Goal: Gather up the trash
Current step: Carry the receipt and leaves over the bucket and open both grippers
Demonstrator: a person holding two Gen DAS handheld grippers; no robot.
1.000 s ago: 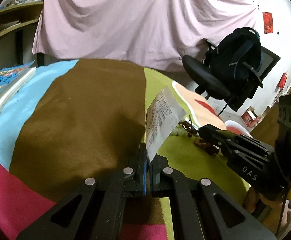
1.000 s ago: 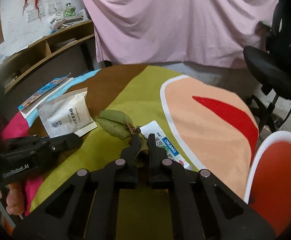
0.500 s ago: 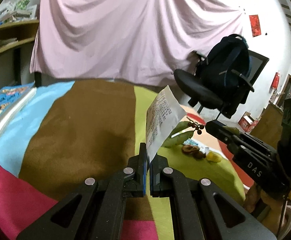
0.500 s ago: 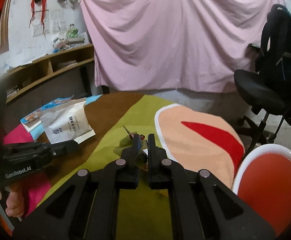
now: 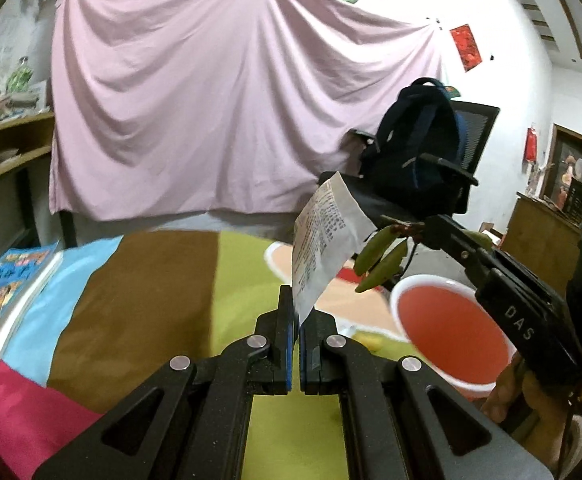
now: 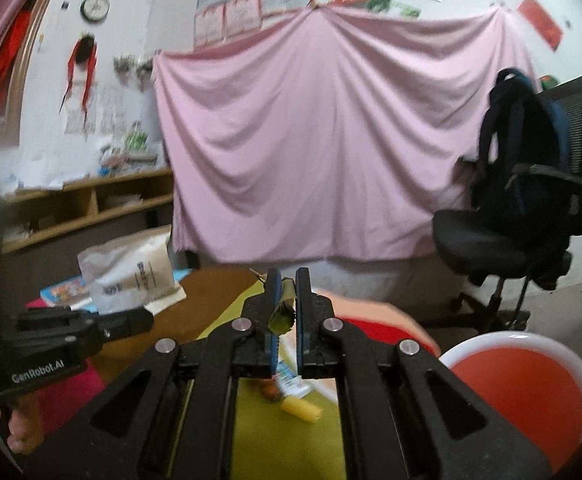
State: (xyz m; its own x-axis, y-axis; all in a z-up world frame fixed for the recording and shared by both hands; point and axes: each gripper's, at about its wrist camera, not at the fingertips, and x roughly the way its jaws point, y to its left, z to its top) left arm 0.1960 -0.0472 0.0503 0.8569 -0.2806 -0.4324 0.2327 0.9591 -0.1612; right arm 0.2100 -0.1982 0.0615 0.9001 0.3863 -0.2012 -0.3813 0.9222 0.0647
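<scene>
My left gripper (image 5: 295,312) is shut on a white printed packet (image 5: 325,240) and holds it upright above the coloured tablecloth; the packet also shows at the left of the right wrist view (image 6: 131,276). My right gripper (image 6: 287,280) is shut on a twig with green leaves (image 6: 282,312). In the left wrist view the leaves (image 5: 379,260) hang from the right gripper (image 5: 431,232) above and behind a red bin with a white rim (image 5: 451,332). The bin (image 6: 523,392) sits low at the right in the right wrist view.
A yellow scrap (image 6: 301,410), a brown bit (image 6: 271,391) and a blue-and-white wrapper (image 6: 291,380) lie on the green cloth. A book (image 5: 7,288) lies at the table's left. An office chair with a backpack (image 6: 527,208) stands at the right before a pink sheet (image 5: 219,120).
Both grippers have lifted off the table and tilted up. The right one raised the leafy twig from the cloth. The red bin has come into the left wrist view.
</scene>
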